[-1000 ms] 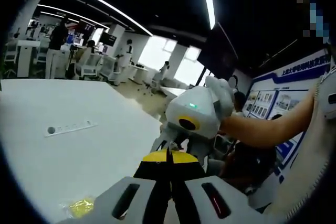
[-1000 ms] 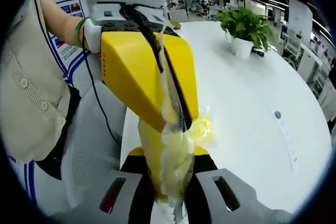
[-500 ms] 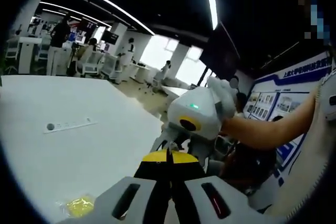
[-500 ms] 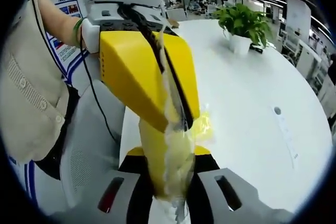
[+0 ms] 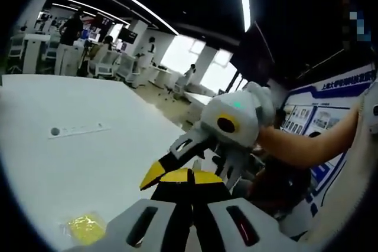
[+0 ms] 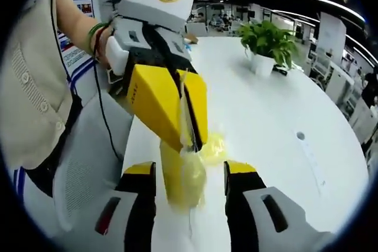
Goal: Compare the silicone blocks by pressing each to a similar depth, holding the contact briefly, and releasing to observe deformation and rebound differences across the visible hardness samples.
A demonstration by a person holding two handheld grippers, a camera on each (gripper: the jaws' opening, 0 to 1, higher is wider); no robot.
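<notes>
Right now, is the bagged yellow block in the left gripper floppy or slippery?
Probably floppy: the bagged yellow block hangs limp below the left gripper. Likely slippery: its film looks glossy. Seems light; a pinch of film carries it.

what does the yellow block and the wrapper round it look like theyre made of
Yellow block: looks like soft silicone or rubber, matte and slightly translucent, though softness can't be confirmed by sight. Its wrapper: thin clear plastic film, glossy and crinkled, pinched in the left gripper. The small packet on the white table looks alike.

left gripper [image 6: 188, 140] clamped, right gripper [image 6: 189, 172] spread
</notes>
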